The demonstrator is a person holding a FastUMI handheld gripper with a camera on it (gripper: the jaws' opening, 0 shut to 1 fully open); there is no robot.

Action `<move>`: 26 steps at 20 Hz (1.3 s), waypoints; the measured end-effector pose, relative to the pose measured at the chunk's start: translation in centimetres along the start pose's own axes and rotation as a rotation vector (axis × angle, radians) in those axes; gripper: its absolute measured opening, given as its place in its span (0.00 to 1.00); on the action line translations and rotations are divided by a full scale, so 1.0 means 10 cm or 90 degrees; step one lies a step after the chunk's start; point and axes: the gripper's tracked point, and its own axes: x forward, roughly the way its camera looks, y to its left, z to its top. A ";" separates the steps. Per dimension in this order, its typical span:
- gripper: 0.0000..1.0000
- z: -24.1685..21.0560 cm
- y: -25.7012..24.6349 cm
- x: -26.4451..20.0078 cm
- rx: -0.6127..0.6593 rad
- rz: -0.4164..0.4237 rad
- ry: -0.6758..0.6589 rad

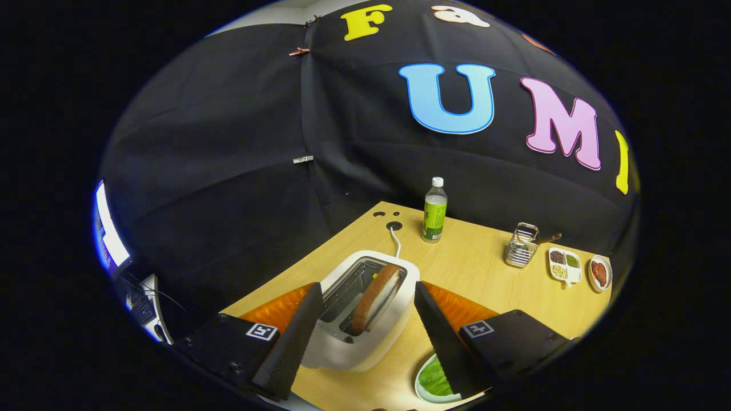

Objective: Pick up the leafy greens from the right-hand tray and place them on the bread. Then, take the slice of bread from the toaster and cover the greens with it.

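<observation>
A white toaster point(365, 337) stands on the wooden table, with a slice of bread point(374, 299) sticking up out of one slot. My gripper point(366, 288) is open above the toaster. Its two fingers straddle the toaster, their tips level with the bread's top and apart from it. Leafy greens point(435, 378) lie on a round pale plate point(420, 383) beside the toaster, partly hidden under the right finger. Whether bread lies under the greens cannot be told.
Orange trays show behind the fingers, one left of the toaster point(277, 311) and one right of it point(460, 308). Farther back stand a green-labelled bottle point(434, 211), a wire basket point(521, 246), a divided dish point(564, 266) and a small plate point(599, 273). The toaster's cord point(396, 242) runs to a table hole.
</observation>
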 end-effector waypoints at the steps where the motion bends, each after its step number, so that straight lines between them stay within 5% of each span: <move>1: 1.00 -0.04 -0.02 0.07 -0.005 -0.009 0.004; 9: 0.99 -0.28 -0.14 0.49 -0.001 -0.063 0.045; 11: 0.84 -0.27 -0.16 0.52 -0.004 -0.074 0.044; 15: 0.36 -0.29 -0.17 0.50 -0.005 -0.093 0.056; 17: 0.35 -0.38 -0.13 0.45 0.033 -0.098 0.080; 20: 0.17 -0.35 -0.04 0.45 0.074 -0.077 0.102; 26: 0.10 -0.10 -0.08 0.31 0.075 -0.036 0.075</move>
